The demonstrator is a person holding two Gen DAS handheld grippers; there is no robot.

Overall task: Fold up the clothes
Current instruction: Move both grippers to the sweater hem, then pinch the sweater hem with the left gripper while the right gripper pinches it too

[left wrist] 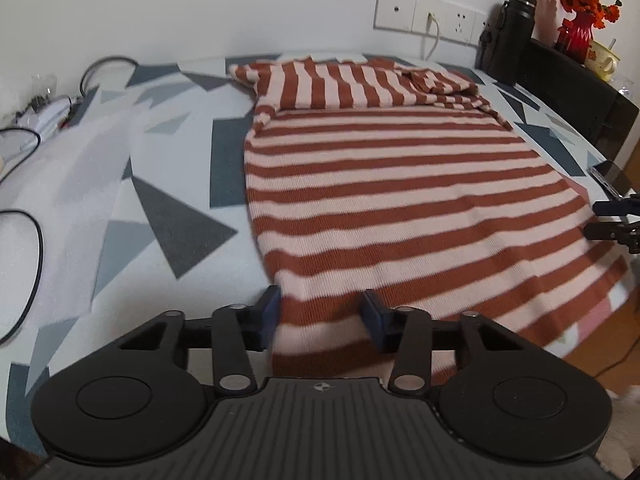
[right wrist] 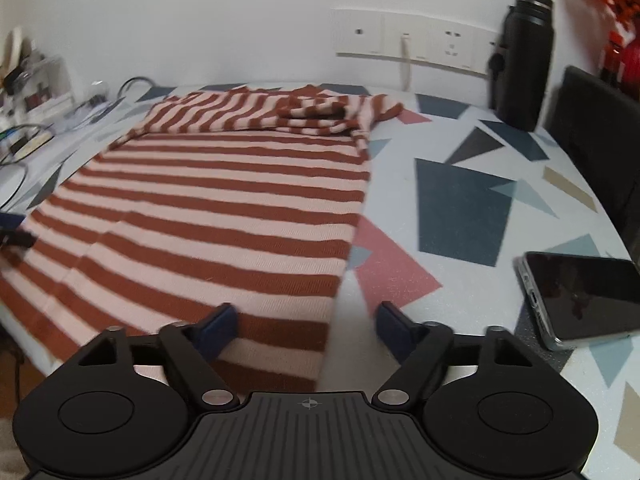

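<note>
Striped sweater [left wrist: 392, 184] flat, sleeves folded

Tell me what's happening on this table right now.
A person is folding a rust-and-pink striped knit sweater spread on the table's geometric-patterned cloth, a handheld gripper in each hand. The sleeves already lie folded across the top. The left gripper straddles the hem's left corner and the right gripper the right corner; neither has clamped yet. A black phone and a black bottle sit off to the right.
</note>
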